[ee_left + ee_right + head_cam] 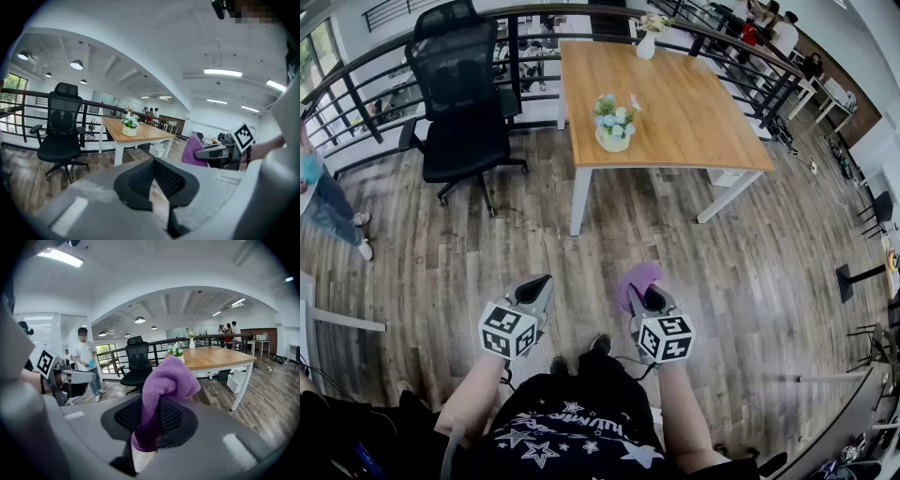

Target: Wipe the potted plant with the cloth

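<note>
My right gripper (643, 292) pinches the purple cloth (167, 380); my left gripper (536, 292) is pressed together, empty — the potted plant (614, 123) sits on the worktop (694, 103), well apart.

— What colours have you got there?
— My cloth (165, 380) is purple; the potted plant (613, 123) — blue, white and pink blooms, cream pot; the table (703, 112) honey-brown with white legs; the chair (461, 103) black; the floor (487, 253) grey-brown planks.

Bystander (326, 202) cropped at edge, far people (228, 332) tiny
</note>
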